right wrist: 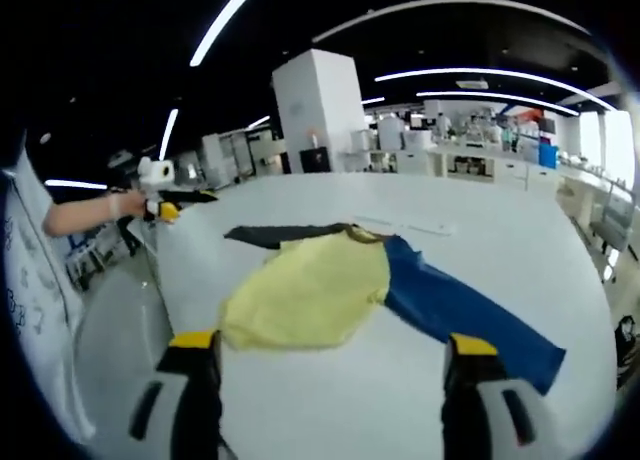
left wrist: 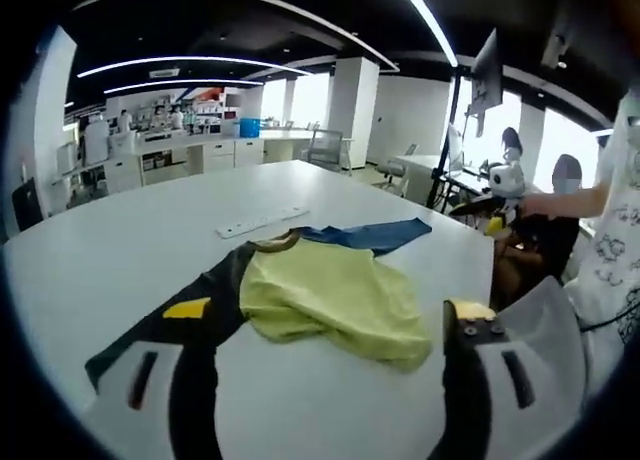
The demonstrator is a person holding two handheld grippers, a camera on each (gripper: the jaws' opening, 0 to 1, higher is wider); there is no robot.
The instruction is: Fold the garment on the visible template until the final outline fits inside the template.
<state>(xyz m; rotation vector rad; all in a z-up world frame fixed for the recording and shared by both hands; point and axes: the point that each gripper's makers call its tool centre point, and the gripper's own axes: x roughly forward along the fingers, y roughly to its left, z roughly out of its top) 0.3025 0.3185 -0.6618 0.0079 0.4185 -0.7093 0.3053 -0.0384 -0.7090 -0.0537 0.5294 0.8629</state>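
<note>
Nearest in the left gripper view, the left gripper (left wrist: 330, 380) stands with its jaws wide apart and nothing between them. The right gripper (right wrist: 330, 380), in the right gripper view, is likewise spread wide and empty. Both hover above the white table (left wrist: 120, 250), short of the cloth.

Just ahead of both pairs of jaws lies the garment (left wrist: 330, 295), a shirt with a yellow body (right wrist: 305, 295), rumpled and partly bunched rather than spread flat. A blue sleeve (right wrist: 465, 315) runs out toward the right gripper's right-hand jaw; a black sleeve (left wrist: 190, 315) extends toward the left gripper's left-hand jaw. The brown collar (left wrist: 277, 243) sits at the far side of the body. No template outline can be made out under or around it.

Beyond the garment, a white strip (left wrist: 262, 221) lies on the table.

Judgement: the fabric appears thin, light and limp, and it will sag and drag when lifted. Pinching a sleeve end or a hem corner should give the best control. Folding has yet to begin in any orderly way.
</note>
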